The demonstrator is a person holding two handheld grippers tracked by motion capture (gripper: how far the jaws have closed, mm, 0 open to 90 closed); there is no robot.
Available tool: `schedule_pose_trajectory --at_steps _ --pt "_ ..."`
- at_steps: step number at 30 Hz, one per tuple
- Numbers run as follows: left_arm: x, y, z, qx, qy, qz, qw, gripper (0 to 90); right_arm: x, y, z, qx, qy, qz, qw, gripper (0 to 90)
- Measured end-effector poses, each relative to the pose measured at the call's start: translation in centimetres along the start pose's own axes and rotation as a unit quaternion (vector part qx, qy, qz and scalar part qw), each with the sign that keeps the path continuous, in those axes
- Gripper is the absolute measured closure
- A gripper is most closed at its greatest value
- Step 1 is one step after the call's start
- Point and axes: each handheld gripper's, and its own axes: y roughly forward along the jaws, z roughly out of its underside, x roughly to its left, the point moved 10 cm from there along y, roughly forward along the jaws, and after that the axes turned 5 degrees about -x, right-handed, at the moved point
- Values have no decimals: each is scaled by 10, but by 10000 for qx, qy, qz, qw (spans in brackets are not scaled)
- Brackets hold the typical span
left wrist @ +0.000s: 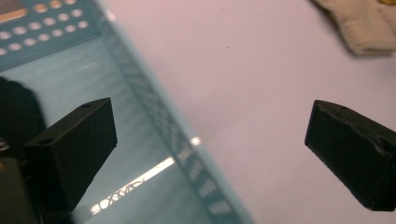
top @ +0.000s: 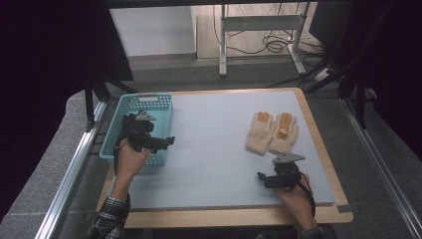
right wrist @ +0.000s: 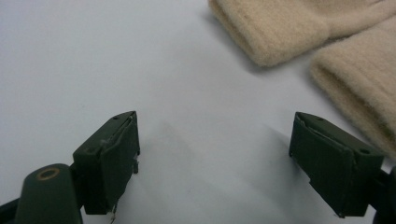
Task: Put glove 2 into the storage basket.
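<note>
Pale mat [top: 219,149], unlabelled teal basket [top: 164,102], cream gloves [top: 272,132], no legible writing

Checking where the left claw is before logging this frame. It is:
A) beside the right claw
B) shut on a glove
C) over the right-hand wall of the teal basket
C: the left claw stands open with the teal basket wall between its jaws, far from the gloves.

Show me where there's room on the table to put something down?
The widest bare patch of mat lies between the basket and the gloves. The far edge is free too. It is tighter by the right gripper, just below the gloves.
</note>
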Motion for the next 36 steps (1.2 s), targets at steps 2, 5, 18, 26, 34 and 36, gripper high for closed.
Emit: schedule_pose_trajectory --at_steps 2,5,18,26,34,36 --pt "-11 2 -1 -39 105 92 9999 26 0 0 0 -2 8 -1 10000 158" --pt "-23 4 -1 -64 203 187 9996 26 0 0 0 -2 8 0 10000 158" --pt "-92 17 15 -269 624 773 9947 22 0 0 0 -5 7 4 10000 158" --pt "-112 31 43 -171 820 793 9933 17 0 0 0 -4 -1 10 10000 158" --pt "-110 41 72 0 803 628 9948 16 0 0 0 -9 3 8 10000 158" --pt "-108 44 80 73 820 534 9952 15 0 0 0 -7 4 7 10000 158"
